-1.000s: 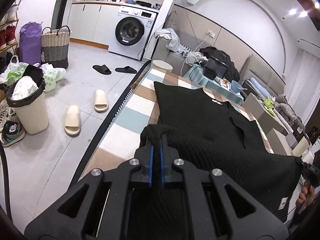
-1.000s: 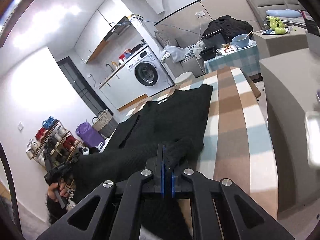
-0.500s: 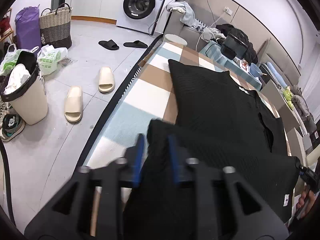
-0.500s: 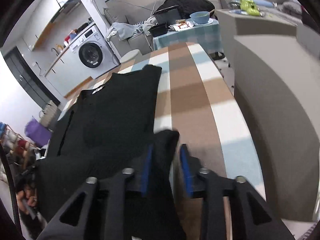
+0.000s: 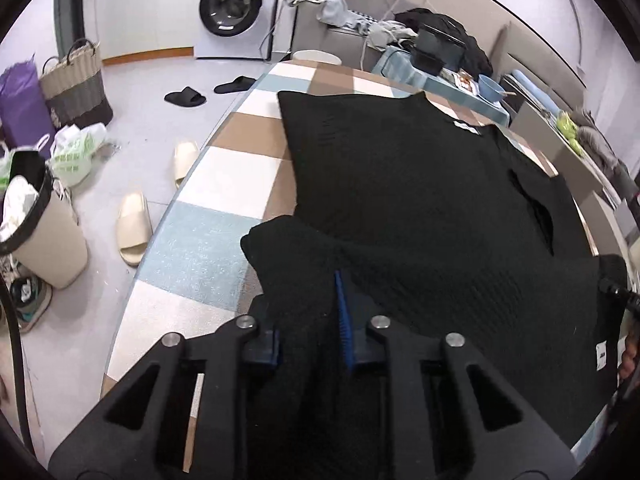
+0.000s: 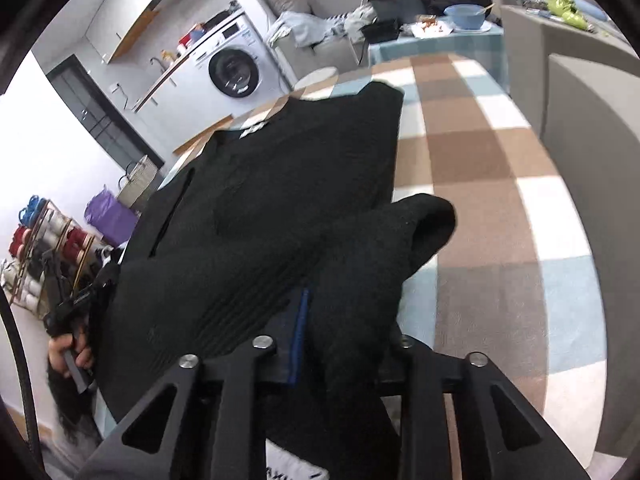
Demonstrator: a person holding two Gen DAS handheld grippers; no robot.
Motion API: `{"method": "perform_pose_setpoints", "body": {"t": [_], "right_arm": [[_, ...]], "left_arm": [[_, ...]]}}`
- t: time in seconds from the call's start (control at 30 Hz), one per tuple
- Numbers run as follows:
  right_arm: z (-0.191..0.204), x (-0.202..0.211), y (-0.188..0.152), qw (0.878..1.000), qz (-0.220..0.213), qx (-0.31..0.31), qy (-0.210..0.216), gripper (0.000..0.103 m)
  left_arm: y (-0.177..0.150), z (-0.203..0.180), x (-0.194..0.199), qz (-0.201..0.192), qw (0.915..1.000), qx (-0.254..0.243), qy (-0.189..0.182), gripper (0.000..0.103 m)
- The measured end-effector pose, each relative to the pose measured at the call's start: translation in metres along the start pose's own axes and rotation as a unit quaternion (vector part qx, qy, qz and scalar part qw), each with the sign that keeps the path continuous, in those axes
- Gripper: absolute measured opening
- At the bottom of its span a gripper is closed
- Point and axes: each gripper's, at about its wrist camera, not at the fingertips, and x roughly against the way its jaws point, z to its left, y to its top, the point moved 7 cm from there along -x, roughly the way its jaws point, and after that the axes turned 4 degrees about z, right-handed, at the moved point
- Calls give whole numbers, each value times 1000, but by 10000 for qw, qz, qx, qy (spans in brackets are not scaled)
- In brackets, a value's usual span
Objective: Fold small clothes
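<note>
The right hand-held gripper (image 6: 340, 320), jaws closing, has black sweater (image 6: 296, 184) fabric bunched between them over the checked cloth (image 6: 492, 184).

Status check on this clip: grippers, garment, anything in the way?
Both hand-held grippers closing, black knit top between jaws. Bottom hem folded over, on checked table. Nothing obstructing.

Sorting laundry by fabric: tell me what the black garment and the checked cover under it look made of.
Black garment: matte knit, probably wool or acrylic; fine ribbed rows show. Checked cover: flat, short-pile, carpet-like textile by its grainy speckle; fibre unclear.
</note>
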Motion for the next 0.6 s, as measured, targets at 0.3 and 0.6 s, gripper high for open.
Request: {"method": "perform_pose_setpoints", "body": {"t": [0.3,0.6], "right_arm": [[1,31,-49,9998,165,-50,81,21],[-9,74,-79,9992,-272,-273,-56,40]], "left_arm": [[-35,1,29,54,9998,-131,-165,18],[-57,38,67,-205,9989,408,-131,43]]}}
